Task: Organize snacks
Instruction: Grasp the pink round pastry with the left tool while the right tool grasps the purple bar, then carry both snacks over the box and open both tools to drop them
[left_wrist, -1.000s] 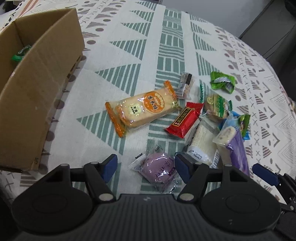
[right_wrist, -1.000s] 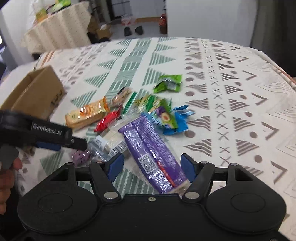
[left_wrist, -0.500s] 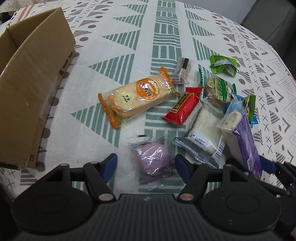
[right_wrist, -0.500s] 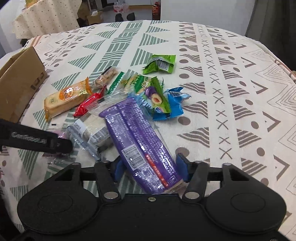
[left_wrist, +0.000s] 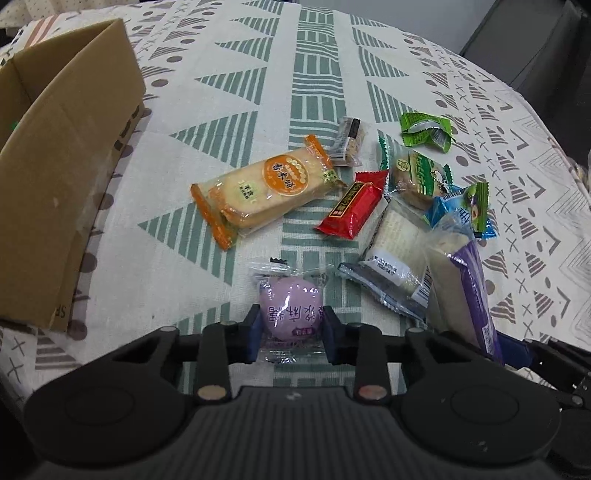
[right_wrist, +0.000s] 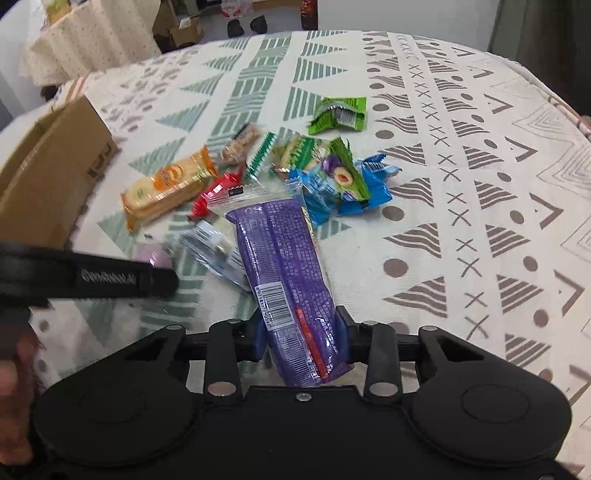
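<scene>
Left wrist view: left tongs (left_wrist: 290, 328) are clamped on the purple bun packet (left_wrist: 290, 310) at lower centre, blue pads pressing both its sides. The cardboard box (left_wrist: 62, 177) stands open at the left edge of the frame, well apart; the carry goes left and up-frame. Loose snacks, such as the orange cracker pack (left_wrist: 264, 188), lie mid-frame on the patterned surface (left_wrist: 236, 74).

Right wrist view: right tongs (right_wrist: 300, 338) are closed on the near end of the long purple wrapper (right_wrist: 284, 273), its long axis running up-frame away from the tongs. The box (right_wrist: 48, 181) sits at far left; the left tongs are nearer to it.
</scene>
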